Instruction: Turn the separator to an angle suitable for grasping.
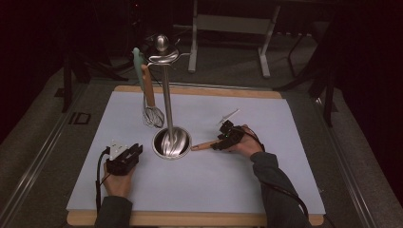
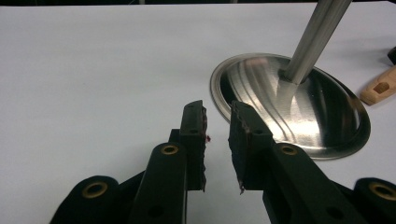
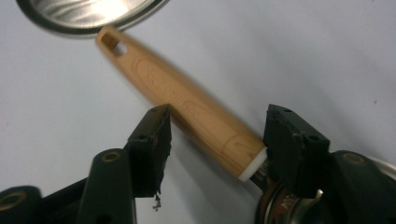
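Observation:
A steel utensil stand has a round dished base [image 1: 172, 142] and a tall pole [image 1: 167, 95] with hooks at its top. A whisk [image 1: 152, 115] with a wooden handle and a teal utensil [image 1: 138, 61] hang from the hooks. A wooden utensil handle [image 1: 203, 146] lies on the mat just right of the base. My right gripper [image 1: 219, 142] is low over it, jaws open astride the handle [image 3: 187, 105] near its white collar. My left gripper [image 1: 135, 151] rests left of the base, open and holding nothing, its tips [image 2: 217, 109] just short of the base rim [image 2: 327, 135].
A white mat [image 1: 214, 190] covers a wooden board. A metal table frame [image 1: 228, 23] stands on the floor behind it. The holed end of the handle [image 3: 112, 44] nearly touches the base rim [image 3: 88, 14].

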{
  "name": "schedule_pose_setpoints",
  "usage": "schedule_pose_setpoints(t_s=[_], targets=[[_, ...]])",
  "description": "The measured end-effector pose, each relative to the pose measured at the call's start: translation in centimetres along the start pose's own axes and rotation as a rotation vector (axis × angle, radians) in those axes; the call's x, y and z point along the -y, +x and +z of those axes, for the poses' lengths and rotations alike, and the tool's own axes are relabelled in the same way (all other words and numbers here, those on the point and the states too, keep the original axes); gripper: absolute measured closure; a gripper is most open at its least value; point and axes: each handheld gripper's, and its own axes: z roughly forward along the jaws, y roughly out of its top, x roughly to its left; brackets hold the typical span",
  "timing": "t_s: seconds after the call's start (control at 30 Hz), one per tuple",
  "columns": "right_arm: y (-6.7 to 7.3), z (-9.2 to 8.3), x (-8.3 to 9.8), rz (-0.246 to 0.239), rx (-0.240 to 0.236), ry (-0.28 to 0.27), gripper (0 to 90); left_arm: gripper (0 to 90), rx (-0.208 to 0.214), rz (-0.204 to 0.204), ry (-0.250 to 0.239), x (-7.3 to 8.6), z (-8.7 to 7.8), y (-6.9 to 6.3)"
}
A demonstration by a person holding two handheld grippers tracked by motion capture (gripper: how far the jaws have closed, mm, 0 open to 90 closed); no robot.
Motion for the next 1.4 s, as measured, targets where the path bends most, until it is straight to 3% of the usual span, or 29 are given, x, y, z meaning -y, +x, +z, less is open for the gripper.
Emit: schedule_pose_setpoints(t_s=[0.2, 0.47, 0.63, 0.9, 1.03, 1.4], targets=[[0.8, -0.9, 0.4, -0.019, 0.012, 0.055, 54.2, 75.8, -0.002, 0.001, 0.001, 0.0, 0.0, 0.0], [1.7, -1.5, 0.8, -0.055, -0.002, 0.12, 61.7, 75.5, 0.001, -0.003, 0.0, 0.0, 0.0, 0.0], [2.8, -1.7, 0.9, -0.098, -0.017, 0.22, 67.8, 75.3, 0.002, -0.003, 0.001, 0.0, 0.0, 0.0], [3.7, -1.8, 0.8, -0.135, -0.113, 0.284, 69.6, 75.2, 0.003, -0.003, 0.002, 0.0, 0.0, 0.0], [3.6, -1.1, 0.4, -0.116, -0.12, 0.318, 67.8, 75.1, 0.003, -0.003, 0.003, 0.0, 0.0, 0.0], [3.6, -0.8, -0.1, -0.085, -0.113, 0.333, 67.5, 74.7, 0.004, -0.004, 0.003, 0.0, 0.0, 0.0]])
